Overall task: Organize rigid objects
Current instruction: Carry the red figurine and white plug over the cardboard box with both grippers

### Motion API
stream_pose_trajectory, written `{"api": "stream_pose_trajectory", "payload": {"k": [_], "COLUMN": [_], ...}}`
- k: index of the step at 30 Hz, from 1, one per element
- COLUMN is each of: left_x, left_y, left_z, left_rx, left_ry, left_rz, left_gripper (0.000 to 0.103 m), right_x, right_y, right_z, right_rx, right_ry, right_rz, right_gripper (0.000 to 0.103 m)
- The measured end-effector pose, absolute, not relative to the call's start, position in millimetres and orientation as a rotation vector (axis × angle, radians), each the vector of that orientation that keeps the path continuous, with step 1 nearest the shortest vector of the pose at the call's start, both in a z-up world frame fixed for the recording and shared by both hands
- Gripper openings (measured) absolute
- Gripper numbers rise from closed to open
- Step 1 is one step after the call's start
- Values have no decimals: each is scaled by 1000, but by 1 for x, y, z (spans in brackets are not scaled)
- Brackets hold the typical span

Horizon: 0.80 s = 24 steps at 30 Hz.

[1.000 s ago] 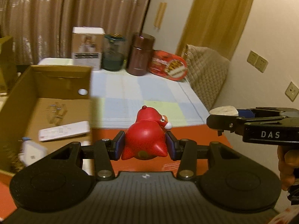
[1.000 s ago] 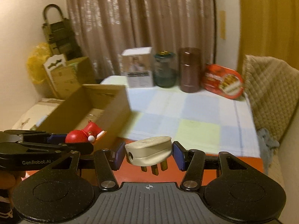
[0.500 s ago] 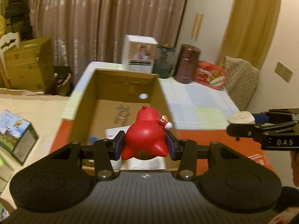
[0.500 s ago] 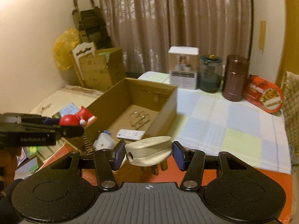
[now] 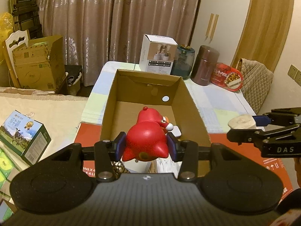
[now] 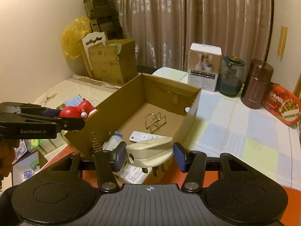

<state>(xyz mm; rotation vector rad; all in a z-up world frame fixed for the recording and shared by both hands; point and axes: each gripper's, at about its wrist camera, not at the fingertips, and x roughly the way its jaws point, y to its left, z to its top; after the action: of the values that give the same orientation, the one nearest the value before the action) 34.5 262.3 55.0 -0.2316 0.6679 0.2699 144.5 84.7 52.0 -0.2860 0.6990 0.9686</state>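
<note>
The left gripper [image 5: 146,146] pinches a red toy figure [image 5: 145,141] between its blue pads, held above the near end of the open cardboard box [image 6: 190,113]. The right gripper [image 6: 149,155] clamps a cream wall plug [image 6: 149,150], prongs down, just over the box's near right corner. Inside the box, close to its near wall, lie a white remote [image 6: 144,136], a small white-and-blue item [image 6: 112,142] and a coiled spring [image 6: 95,143]; farther in sits a bent wire frame [image 6: 155,121]. The box rests partly on a red sheet [image 5: 88,133] and partly on a checked tablecloth [image 6: 244,131]. Beyond the box's far wall stand a white carton [image 5: 159,56], a dark green jar [image 5: 182,62], a brown canister [image 5: 206,67] and a red tin [image 5: 226,79], before brown curtains [image 5: 112,28].
</note>
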Motion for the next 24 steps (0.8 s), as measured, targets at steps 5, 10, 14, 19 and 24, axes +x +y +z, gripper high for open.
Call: {"api": "stream_pose_trajectory", "payload": {"k": [5, 10, 14, 19, 24], "left_x": [54, 83, 110, 145, 177], "left_y": [277, 294, 312, 327, 335], "left_z": [53, 44, 35, 26, 15], "left_rx": [-219, -205, -179, -146, -125], "left_ry": [677, 700, 722, 742, 766], "left_rz": [266, 270, 276, 271, 252], "left_gripper": [41, 41, 41, 41, 41], "right_x": [160, 181, 202, 226, 247], "right_y": [109, 136, 157, 181, 201], "right_z": [46, 39, 33, 25, 10], "right_rx": [-314, -366, -426, -498, -554], "right_ry": [696, 681, 657, 626, 628], "right_rz": [979, 986, 992, 1010, 1024], "right_gripper": [51, 51, 51, 51, 51]}}
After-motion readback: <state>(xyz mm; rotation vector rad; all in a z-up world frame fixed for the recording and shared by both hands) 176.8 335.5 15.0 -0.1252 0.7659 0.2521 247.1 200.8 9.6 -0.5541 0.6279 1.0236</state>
